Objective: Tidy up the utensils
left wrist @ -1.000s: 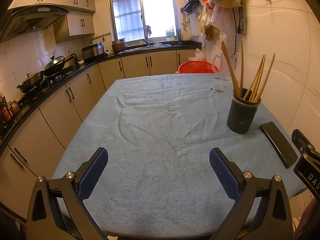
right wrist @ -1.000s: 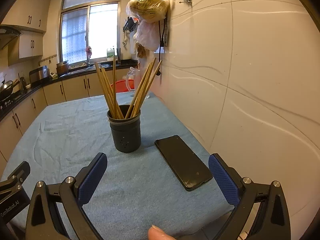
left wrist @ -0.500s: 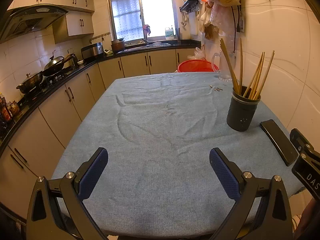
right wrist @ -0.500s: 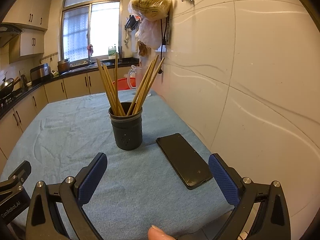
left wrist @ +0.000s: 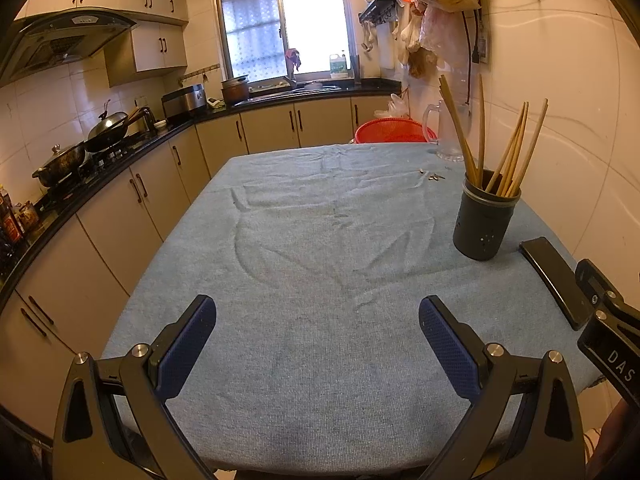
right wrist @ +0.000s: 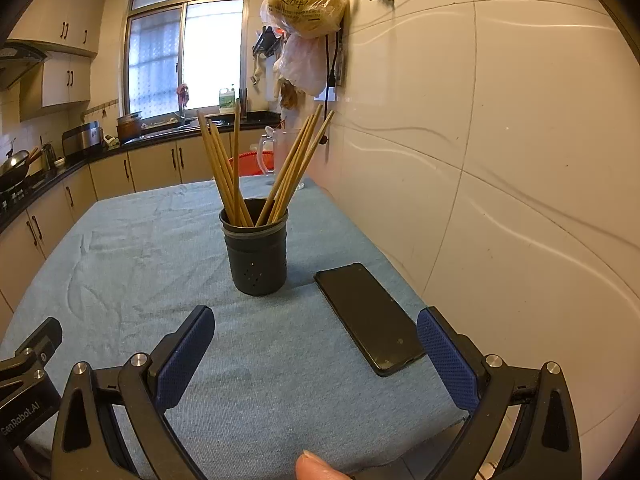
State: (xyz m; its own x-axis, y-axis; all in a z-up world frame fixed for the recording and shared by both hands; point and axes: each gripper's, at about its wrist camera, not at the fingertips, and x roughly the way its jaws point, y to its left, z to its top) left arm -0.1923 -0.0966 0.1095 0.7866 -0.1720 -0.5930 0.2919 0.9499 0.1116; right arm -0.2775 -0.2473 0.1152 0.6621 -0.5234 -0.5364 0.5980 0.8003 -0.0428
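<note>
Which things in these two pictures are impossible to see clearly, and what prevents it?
- Lower ends of the chopsticks: both views, hidden inside the dark holder.
- Small bits on the tablecloth: left wrist view, too small to identify.
- Phone: left wrist view, near end covered by the right gripper's body.
- Fingertip: right wrist view, cut off by the bottom edge.
- Hanging bag's contents: blurred by plastic.

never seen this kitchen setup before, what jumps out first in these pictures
The dark utensil cup bristling with wooden chopsticks stands out first, upright on the blue tablecloth near the wall side of the table. Just right of it a black phone lies flat on the cloth, apart from the cup. Low in each view, the left tongs and right tongs are open and empty.
</note>
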